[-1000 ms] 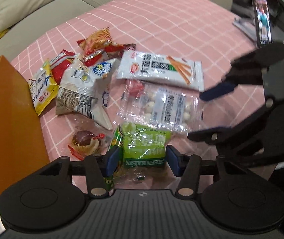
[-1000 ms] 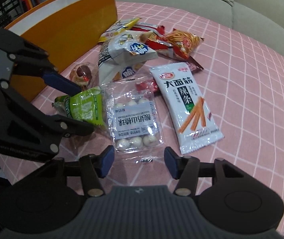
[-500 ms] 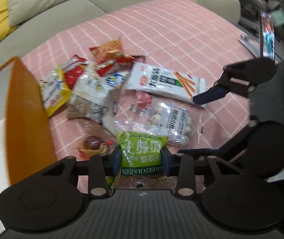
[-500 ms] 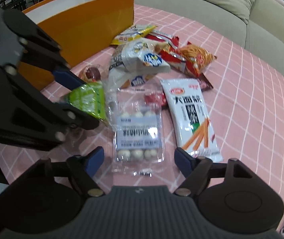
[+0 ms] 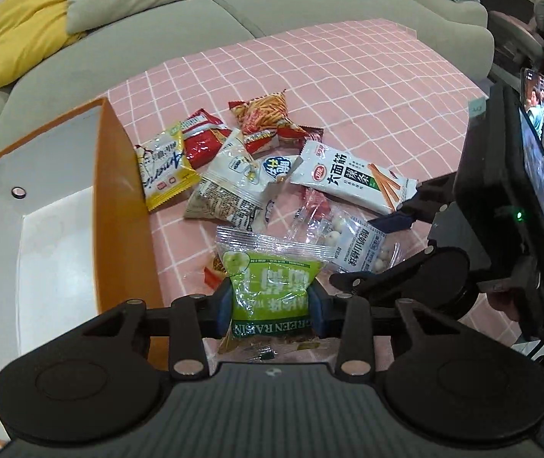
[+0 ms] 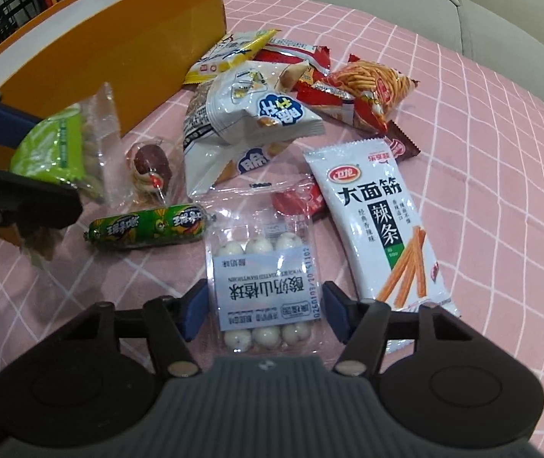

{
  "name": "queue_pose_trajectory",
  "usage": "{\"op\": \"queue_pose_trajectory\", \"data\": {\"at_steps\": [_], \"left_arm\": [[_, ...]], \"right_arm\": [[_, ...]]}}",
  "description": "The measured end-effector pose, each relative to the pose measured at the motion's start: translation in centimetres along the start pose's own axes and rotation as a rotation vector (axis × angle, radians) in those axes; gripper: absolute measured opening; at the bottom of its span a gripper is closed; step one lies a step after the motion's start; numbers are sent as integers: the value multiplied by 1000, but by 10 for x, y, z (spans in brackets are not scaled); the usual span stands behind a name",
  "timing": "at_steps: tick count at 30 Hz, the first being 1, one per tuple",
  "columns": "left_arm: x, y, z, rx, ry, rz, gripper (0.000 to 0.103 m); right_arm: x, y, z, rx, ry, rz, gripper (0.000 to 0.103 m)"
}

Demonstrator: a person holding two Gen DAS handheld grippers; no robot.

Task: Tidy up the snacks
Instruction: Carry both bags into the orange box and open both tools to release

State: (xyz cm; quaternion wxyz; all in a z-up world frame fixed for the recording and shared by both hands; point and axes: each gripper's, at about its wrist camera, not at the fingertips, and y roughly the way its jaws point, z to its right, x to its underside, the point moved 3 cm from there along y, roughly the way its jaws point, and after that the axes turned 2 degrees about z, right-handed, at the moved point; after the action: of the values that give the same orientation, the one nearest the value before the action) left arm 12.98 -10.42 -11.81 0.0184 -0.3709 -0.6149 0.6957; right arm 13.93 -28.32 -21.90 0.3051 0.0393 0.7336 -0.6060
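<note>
— Why's the left gripper [image 5: 270,303] clenched on that crinkly green raisin bag [image 5: 272,286]?

— Lifted off the table's near edge, I'd guess bound for the orange box [image 5: 126,206] beside it. The right gripper [image 6: 266,311] gapes astride the clear yogurt-ball pack [image 6: 264,286]; glossy packets lie heaped beyond

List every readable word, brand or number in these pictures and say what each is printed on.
"GREEN RAISIN": green raisin packet, clamped in the left gripper.
"大面筋" and "辣条": white spicy-stick packet.
"酸奶山楂球", upside down: clear tray of white balls, between the open right gripper's fingers.
Green sausage stick, yellow packet, white-and-blue bag: print too blurred to read.
</note>
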Motion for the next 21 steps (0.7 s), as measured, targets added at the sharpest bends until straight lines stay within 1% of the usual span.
{"op": "queue_pose_trajectory", "data": {"at_steps": [4,10,14,18,21], "left_arm": [[0,-13,-3,-11,-26,18,44],[-1,-39,-15,-34,-60,58,44],[1,-58,-24,-44,-97,82,44],[7,-78,-37,-70,-120,98,44],[10,-93,-53,-79,-145,117,44]], "right_arm": [[1,-9,-5,0,15,9,57],[0,-38,-16,-4,59,45,56],[-3,-64,-25,-3,81,92,55],[-11,-93,-36,-23,112,141,55],[-24,-115,-50,-33,87,196,55]]}}
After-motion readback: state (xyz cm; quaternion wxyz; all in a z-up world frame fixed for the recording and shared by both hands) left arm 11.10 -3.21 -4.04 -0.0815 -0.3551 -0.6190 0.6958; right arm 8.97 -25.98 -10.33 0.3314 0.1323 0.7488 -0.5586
